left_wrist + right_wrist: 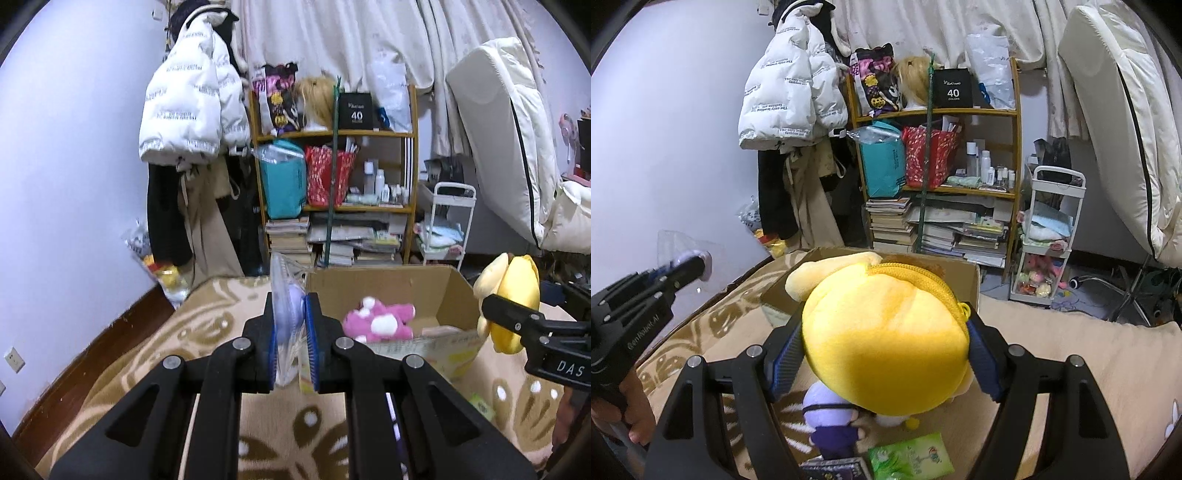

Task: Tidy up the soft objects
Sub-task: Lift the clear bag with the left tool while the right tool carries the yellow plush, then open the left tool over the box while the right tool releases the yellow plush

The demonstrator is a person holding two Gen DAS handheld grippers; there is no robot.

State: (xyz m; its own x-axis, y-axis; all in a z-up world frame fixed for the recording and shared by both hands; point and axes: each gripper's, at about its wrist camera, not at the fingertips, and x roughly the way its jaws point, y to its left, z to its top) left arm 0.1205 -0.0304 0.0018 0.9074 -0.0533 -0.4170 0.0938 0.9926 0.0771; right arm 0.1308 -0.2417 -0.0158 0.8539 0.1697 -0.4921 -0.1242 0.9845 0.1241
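Above the rug [207, 332], left view: left gripper [290, 343] pinched on a clear bag [284, 295] holding a lilac toy; box [450, 291] just ahead holds a pink plush [380, 319].

Right view: right gripper [884, 354] wide, clamping a yellow plush [886, 332] near the box [973, 280]. Judged light, squashy; grip across its bulk. Bag probably slippery.
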